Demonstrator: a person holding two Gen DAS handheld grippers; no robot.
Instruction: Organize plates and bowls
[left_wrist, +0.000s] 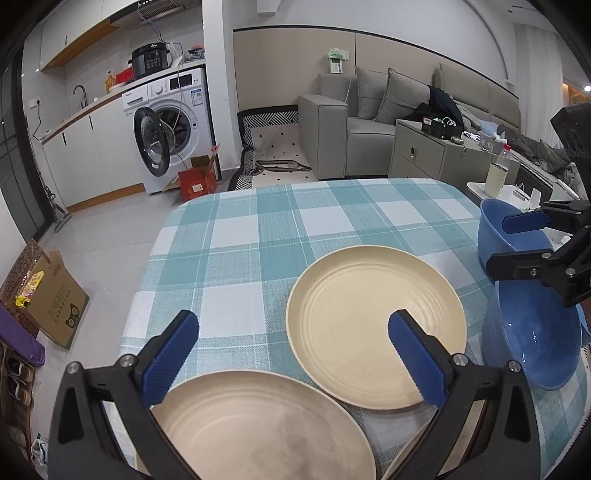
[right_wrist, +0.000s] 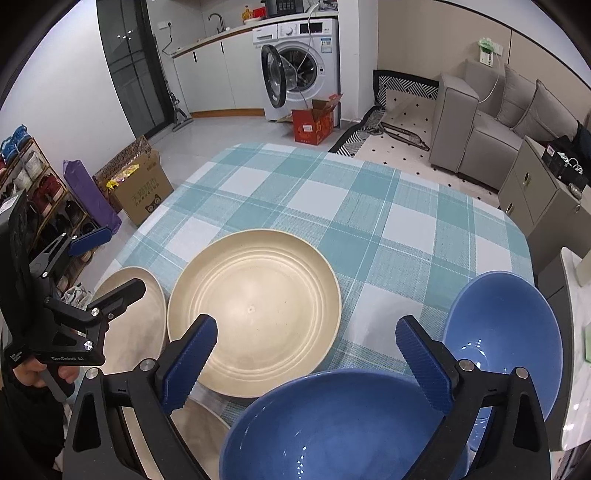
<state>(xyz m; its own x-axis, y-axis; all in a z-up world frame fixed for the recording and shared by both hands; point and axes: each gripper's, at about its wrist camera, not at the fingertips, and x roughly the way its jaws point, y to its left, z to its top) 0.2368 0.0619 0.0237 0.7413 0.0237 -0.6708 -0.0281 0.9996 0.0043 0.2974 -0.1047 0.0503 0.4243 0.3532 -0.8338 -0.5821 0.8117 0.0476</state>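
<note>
Table (left_wrist: 258, 236) covered in a teal-and-white checked cloth. Two gripper rigs hovered over its near edge, each with black arms and blue ribbed pads.

Left gripper (left_wrist: 291, 354): fingers (left_wrist: 171, 358) spread wide, nothing between them. It hung above the gap between two round cream plates with ridged concentric rings. The nearer cream plate (left_wrist: 258, 424) lay at the table's front edge, partly under the left finger; the farther cream plate (left_wrist: 373, 325) sat just beyond it, rims close or slightly overlapping (could not tell which). In the right wrist view a hand (right_wrist: 40, 373) gripped this tool's handle.

Right gripper (right_wrist: 306, 354): fingers (right_wrist: 190, 363) likewise released and wide apart, holding nothing. Directly beneath it sat a glossy deep blue bowl (right_wrist: 332, 424), upright, its rim near the farther cream plate (right_wrist: 255, 310). A second blue bowl (right_wrist: 502, 332) stood just beside the first toward the table's right edge, partly behind the right finger.

A sliver of a third cream plate (right_wrist: 207, 435) showed at the bottom, mostly hidden by the gripper.

Background: white front-loading washing machine (left_wrist: 173, 122) with door open, grey sofa (left_wrist: 369, 114), cardboard box (right_wrist: 140, 188) on the floor.
</note>
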